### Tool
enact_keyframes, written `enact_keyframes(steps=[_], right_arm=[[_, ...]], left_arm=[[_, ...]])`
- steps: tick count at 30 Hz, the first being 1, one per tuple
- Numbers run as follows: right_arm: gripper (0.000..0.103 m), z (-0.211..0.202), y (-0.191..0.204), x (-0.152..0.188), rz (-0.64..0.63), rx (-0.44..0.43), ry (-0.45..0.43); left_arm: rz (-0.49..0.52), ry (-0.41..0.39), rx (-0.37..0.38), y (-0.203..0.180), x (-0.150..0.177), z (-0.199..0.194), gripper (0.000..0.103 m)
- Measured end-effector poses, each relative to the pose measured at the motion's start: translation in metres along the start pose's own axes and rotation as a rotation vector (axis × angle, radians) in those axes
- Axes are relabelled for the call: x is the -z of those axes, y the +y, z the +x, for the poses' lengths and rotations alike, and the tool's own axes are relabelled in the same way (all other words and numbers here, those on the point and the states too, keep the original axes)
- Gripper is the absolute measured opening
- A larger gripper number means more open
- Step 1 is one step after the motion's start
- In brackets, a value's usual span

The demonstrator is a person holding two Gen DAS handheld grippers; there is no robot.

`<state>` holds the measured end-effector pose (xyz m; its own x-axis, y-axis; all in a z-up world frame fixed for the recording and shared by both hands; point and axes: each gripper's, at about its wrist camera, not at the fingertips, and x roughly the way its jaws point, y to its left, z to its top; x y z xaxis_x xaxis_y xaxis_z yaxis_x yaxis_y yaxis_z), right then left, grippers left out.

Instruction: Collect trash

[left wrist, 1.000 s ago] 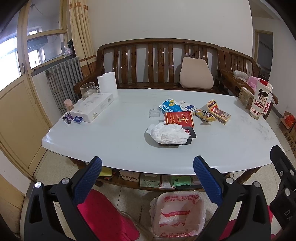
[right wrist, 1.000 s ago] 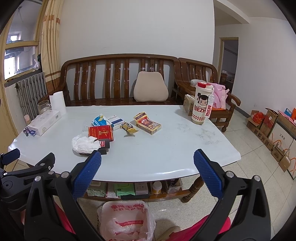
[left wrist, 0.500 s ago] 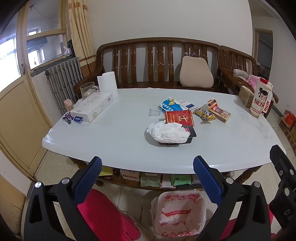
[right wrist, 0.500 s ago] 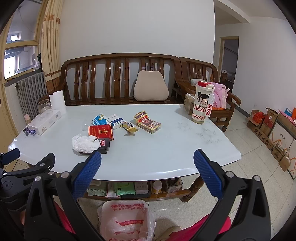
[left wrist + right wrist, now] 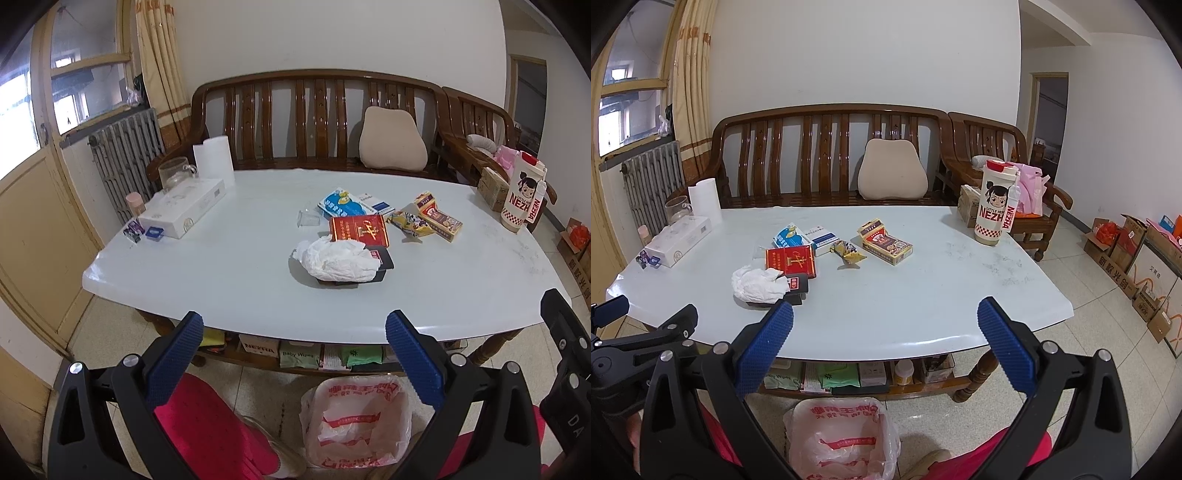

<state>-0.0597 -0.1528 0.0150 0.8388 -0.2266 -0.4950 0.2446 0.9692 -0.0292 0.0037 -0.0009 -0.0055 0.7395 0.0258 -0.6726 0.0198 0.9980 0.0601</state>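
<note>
A crumpled white tissue (image 5: 338,260) (image 5: 758,283) lies on a black tray (image 5: 384,263) near the middle of the white table (image 5: 240,280). Behind it are a red flat box (image 5: 359,230) (image 5: 791,260), a blue packet (image 5: 340,203), a yellow snack wrapper (image 5: 410,222) (image 5: 849,252) and a printed carton (image 5: 439,216) (image 5: 885,242). A bin lined with a plastic bag (image 5: 360,421) (image 5: 840,437) stands on the floor below the table's near edge. My left gripper (image 5: 293,363) and right gripper (image 5: 885,349) hover open in front of the table, holding nothing.
A white tissue box (image 5: 184,206), a glass mug (image 5: 174,173) and a paper roll (image 5: 214,160) sit at the table's left end. A tall NEZHA cup (image 5: 993,203) stands at its right end. A wooden bench (image 5: 314,122) runs behind; cardboard boxes (image 5: 1137,266) line the right wall.
Both views have shifted only slightly; the table sits a little farther up in the left wrist view. Both grippers stay open and nothing on the table has moved.
</note>
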Motion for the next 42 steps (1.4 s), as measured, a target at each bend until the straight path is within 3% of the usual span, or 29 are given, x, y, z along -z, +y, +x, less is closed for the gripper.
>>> enact_keyframes(steps=[5,9,14,17,21,25,30,35,39,42], right_arm=[[0.098,0.012,-0.008,-0.002,-0.003,0.019,0.006],[0.098,0.025,-0.017,-0.008,-0.013,0.025,0.0],[0.098,0.045,-0.027,-0.021,-0.047,0.017,-0.002],[0.098,0.058,-0.03,-0.03,-0.088,0.03,-0.018],[0.098,0.077,-0.033,-0.038,-0.192,-0.072,-0.059],[0.098,0.106,-0.029,-0.051,-0.279,-0.113,0.02],[0.098,0.145,-0.027,-0.069,-0.396,-0.139,0.099],[0.098,0.187,-0.033,-0.08,-0.429,-0.171,0.2],[0.098,0.217,-0.039,-0.089,-0.443,-0.168,0.265],[0.098,0.238,-0.042,-0.095,-0.46,-0.164,0.3]], left_arm=[[-0.039,0.085,0.017,0.011,-0.007,0.021,0.097],[0.002,0.137,0.016,0.013,-0.018,0.037,0.097],[0.045,0.262,0.107,0.012,-0.031,0.062,0.097],[0.09,0.308,0.111,0.008,-0.041,0.076,0.097],[0.19,0.345,0.145,-0.002,-0.059,0.089,0.097],[0.307,0.396,0.184,-0.016,-0.071,0.106,0.097],[0.469,0.507,0.182,-0.035,-0.077,0.14,0.097],[0.563,0.601,0.236,-0.044,-0.092,0.168,0.097],[0.617,0.639,0.285,-0.047,-0.103,0.183,0.097],[0.723,0.641,0.261,-0.053,-0.103,0.193,0.097]])
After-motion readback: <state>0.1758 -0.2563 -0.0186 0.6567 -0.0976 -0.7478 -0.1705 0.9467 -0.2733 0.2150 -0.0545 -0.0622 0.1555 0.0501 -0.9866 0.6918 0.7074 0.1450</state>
